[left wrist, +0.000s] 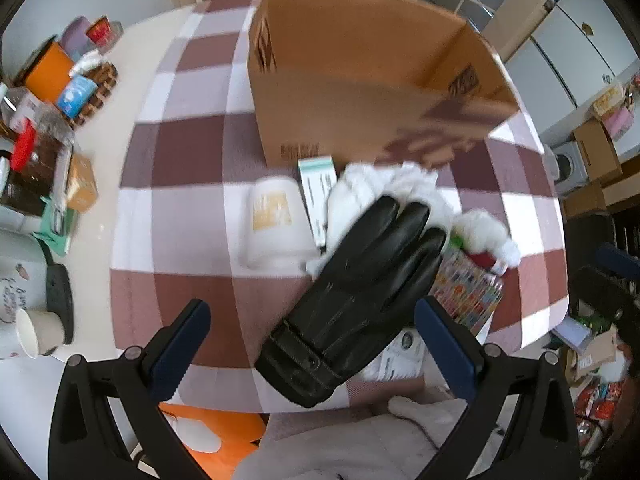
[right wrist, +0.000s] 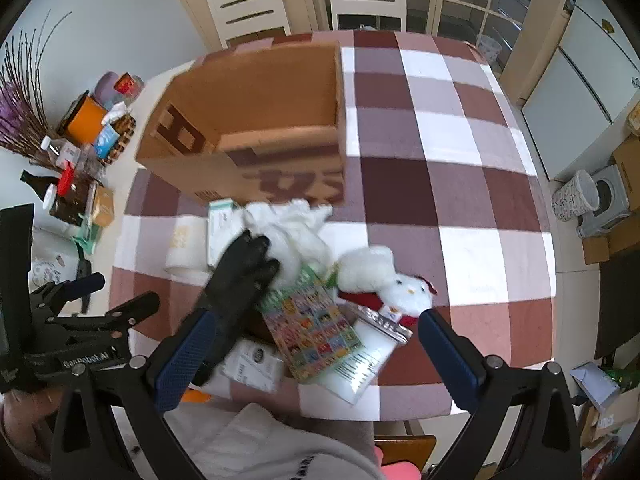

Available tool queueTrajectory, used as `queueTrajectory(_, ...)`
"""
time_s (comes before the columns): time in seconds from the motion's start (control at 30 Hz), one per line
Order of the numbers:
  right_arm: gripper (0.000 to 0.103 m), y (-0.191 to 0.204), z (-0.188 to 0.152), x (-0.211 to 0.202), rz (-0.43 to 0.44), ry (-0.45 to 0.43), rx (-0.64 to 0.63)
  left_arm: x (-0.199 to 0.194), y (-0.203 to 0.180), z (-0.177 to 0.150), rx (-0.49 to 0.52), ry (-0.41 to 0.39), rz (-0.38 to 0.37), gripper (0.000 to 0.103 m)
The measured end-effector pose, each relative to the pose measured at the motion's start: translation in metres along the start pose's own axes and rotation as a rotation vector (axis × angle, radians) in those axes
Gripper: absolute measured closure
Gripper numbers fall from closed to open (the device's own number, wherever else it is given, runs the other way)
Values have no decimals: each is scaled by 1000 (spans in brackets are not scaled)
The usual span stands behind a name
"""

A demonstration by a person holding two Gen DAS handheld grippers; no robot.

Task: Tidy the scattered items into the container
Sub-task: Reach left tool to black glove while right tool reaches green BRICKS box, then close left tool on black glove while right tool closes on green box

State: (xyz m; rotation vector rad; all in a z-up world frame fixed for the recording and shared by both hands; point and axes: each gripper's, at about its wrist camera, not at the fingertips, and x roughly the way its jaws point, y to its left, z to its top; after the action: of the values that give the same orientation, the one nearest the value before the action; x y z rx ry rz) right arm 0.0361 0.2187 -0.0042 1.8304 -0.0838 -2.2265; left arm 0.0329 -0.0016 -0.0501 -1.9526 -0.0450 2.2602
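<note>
Scattered items lay heaped on the checked cloth point(right wrist: 460, 136) just below the open cardboard box point(right wrist: 256, 128), which stood plain brown and rigid in the upper middle of both views, its printed wall facing the pile. A black leather glove point(left wrist: 352, 296), smooth and creased at the cuff, stretched diagonally across the lower centre of the left wrist view, its fingertips resting on crumpled white plastic wrap point(left wrist: 384, 184). Left of it lay a pale cylindrical roll point(left wrist: 276, 224) on its side, touching a flat teal-edged carton point(left wrist: 318, 196). In the right wrist view a fluffy white plush toy point(right wrist: 384, 280) with red trim sat right of centre, beside a glossy booklet point(right wrist: 308, 324) covered in small coloured squares, which overlapped a shiny white pouch point(right wrist: 368, 356) and a white printed packet point(right wrist: 252, 360).

Left gripper point(left wrist: 312, 344) hung at the bottom of its frame with its blue ribbed pads spread wide either side of the glove's cuff, gripping nothing. Right gripper point(right wrist: 316, 356) was likewise spread wide at the bottom of its frame, the pads flanking the booklet and pouch without touching them
</note>
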Motion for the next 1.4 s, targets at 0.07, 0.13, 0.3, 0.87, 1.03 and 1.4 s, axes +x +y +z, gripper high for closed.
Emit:
queueTrajectory(0.07,0,-6,-9,8,14,20,-9,12,1,-9,12,11,-26,1)
queueTrajectory(0.13,0,-12,-18,16,17,39,-24,24,-1,-18,36,25,-48,1)
queueTrajectory(0.3,0,-25,-36,35,5,82,-41,54,-16,-31,118,41,-63,1)
queueTrajectory(0.87,0,1,-63,89,-5,159,-291,117,-34,-24,166,20,-73,8)
queueTrajectory(1.03,0,12,-61,106,-60,170,-381,124,-32,-19,147,30,-71,8)
queueTrajectory(1.4,0,9,-54,148,-23,260,-383,146,-27,-10,86,43,-94,1)
